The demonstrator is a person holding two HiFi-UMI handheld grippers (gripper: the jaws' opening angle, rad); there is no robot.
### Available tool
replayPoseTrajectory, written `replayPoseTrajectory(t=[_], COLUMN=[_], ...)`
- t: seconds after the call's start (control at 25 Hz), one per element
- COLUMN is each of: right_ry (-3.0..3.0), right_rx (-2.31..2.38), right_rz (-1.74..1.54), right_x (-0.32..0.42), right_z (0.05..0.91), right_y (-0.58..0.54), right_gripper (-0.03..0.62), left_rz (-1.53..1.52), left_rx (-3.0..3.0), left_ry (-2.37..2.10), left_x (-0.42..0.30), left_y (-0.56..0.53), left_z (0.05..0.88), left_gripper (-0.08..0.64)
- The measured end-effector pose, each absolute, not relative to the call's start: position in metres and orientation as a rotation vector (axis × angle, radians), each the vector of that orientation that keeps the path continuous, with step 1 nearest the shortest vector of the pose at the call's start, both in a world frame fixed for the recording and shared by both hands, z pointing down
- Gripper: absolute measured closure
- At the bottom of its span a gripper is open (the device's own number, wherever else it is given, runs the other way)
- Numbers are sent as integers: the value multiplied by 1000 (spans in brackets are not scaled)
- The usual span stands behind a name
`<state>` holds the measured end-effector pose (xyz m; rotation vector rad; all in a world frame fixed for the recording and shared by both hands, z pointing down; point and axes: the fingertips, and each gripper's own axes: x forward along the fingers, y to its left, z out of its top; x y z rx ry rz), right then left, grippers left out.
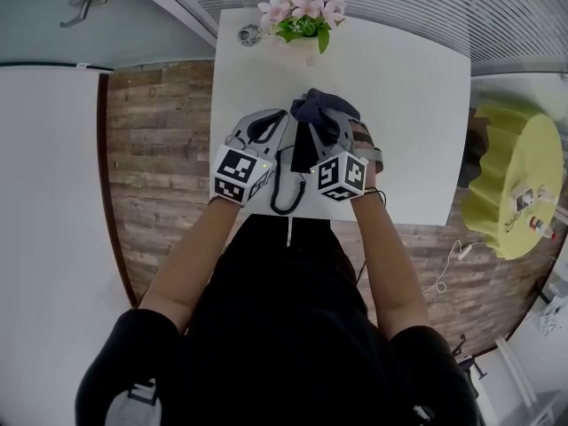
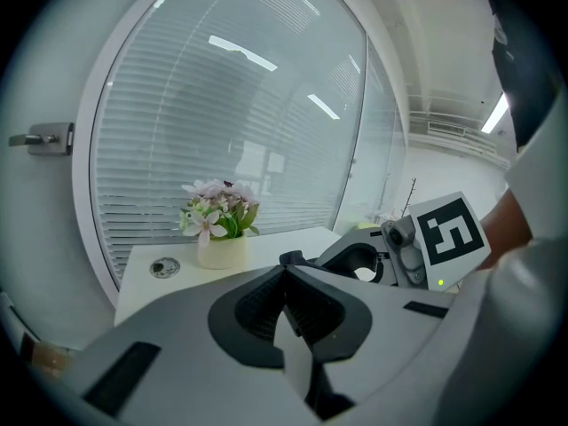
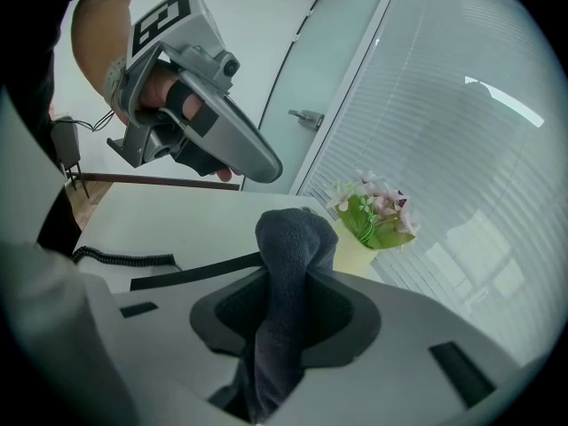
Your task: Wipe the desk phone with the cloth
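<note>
The desk phone (image 1: 304, 152) lies on the white table (image 1: 417, 105), mostly hidden under both grippers; its coiled cord (image 1: 284, 193) trails toward me. My right gripper (image 1: 325, 121) is shut on a dark grey cloth (image 1: 324, 106), which bulges out past the pads (image 3: 288, 238), low over the phone. My left gripper (image 1: 280, 118) sits just left of it with its jaws together (image 2: 284, 273). The right gripper view shows the left gripper (image 3: 269, 164) raised above the table with nothing showing at its tip. There the cord (image 3: 115, 257) lies near a black strip (image 3: 195, 269) on the phone.
A vase of pink flowers (image 1: 302, 11) stands at the table's far edge, with a small round metal disc (image 1: 249, 35) to its left. Glass walls with blinds rise behind. A yellow-green round seat (image 1: 515, 180) is to the right on the wood floor.
</note>
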<state>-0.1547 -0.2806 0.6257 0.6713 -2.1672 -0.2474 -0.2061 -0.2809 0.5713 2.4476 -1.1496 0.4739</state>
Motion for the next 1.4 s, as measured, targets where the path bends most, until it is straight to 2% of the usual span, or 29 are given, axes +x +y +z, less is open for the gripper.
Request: replayPoseTrajectory(t=[1.4], right_ry=[-2150], right_rx=[521], right_rz=[-119], right_x=[-163], right_z=[678], right_y=[-170], right_gripper=[482], left_rz=[607], left_rx=[2403], left_ry=[-1037], left_x=[-191], left_y=[-202], left_z=[628], left_gripper=[549])
